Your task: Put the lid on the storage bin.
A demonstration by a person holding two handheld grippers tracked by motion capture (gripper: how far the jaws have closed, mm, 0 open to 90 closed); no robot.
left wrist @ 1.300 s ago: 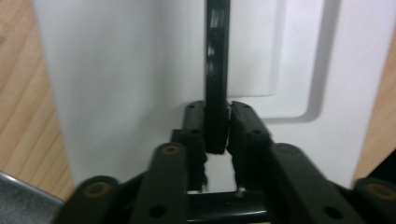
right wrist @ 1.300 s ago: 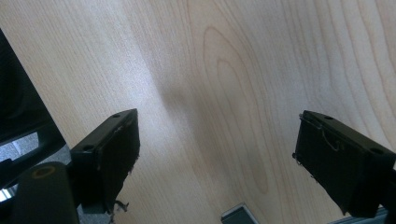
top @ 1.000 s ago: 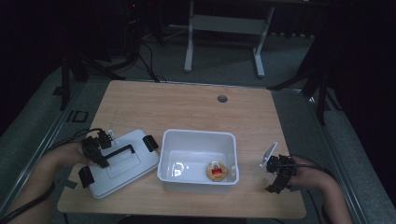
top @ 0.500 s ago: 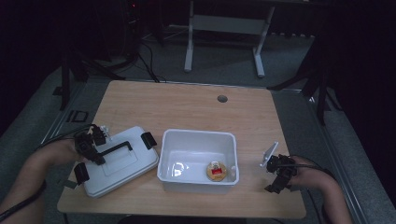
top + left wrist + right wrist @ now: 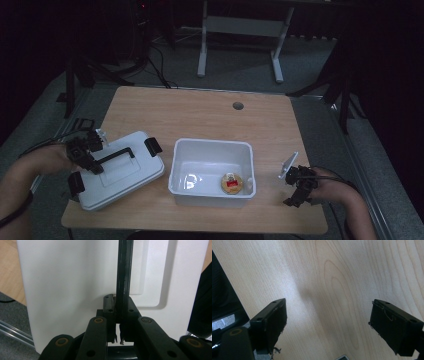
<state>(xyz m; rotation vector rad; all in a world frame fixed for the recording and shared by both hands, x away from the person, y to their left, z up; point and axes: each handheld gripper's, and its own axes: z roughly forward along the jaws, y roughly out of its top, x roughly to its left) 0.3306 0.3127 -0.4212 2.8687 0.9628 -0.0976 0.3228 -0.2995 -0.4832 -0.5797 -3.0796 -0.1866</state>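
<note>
The left gripper (image 5: 85,159) is clamped on the thin black handle (image 5: 124,277) of a white rectangular plastic lid (image 5: 120,170), at the wooden table's (image 5: 200,115) left front, beside an open white plastic bin (image 5: 212,152). The right gripper (image 5: 327,322) hovers with jaws spread above bare wood.

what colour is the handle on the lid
Black, against the white lid; the handle shows best in the left gripper view.

Dim room, grey floor (image 5: 240,75), wooden table (image 5: 200,115)
</note>
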